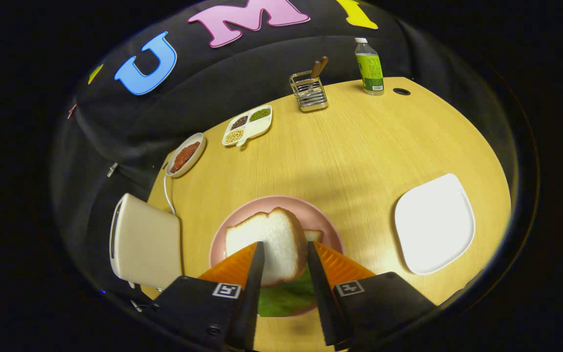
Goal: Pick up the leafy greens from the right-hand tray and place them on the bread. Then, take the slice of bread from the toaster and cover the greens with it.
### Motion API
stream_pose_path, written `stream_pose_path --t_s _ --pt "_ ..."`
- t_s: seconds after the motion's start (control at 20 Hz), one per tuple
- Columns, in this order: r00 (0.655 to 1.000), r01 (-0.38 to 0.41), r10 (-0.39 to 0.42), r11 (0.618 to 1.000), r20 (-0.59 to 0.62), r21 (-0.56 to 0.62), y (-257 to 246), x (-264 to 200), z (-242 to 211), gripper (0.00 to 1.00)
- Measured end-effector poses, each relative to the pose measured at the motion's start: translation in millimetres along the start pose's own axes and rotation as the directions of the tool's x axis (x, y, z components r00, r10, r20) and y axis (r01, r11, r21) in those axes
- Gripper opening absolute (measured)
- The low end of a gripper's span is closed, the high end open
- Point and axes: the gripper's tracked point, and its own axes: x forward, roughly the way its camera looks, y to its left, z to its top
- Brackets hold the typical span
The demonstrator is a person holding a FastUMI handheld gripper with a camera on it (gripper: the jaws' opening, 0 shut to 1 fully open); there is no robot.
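Gripper view: tongs (284, 249) pinch a slice of bread (269, 247) between both fingers, holding it tilted over the pink plate (242, 210). Leafy greens (286, 296) lie on the plate under the held slice, between the fingers. A corner of another bread slice (313, 235) peeks out just beyond the held one; whether the greens rest on it is hidden.

Progress, as judged: greens appear already placed and the top slice is out of the toaster (144, 244); left is lowering it flat over the greens and letting go.

Containers: white tray (434, 223) on the right of the tabletop (359, 156) carries nothing. Oval dish (185, 155) holds something reddish. Divided dish (248, 125) holds beans or grains in separate compartments. Wire rack (308, 91) holds a wooden-handled utensil. Bottle (369, 67) stands capped at the far edge.
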Motion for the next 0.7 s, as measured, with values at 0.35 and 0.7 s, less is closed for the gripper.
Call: stream_pose_path --t_s 0.35,0.7 --pt "0.989 0.101 -0.093 0.993 0.117 -0.061 -21 -57 23 1.00" --pt "0.929 0.142 -0.100 0.986 0.356 -0.093 -22 -142 82 0.99"
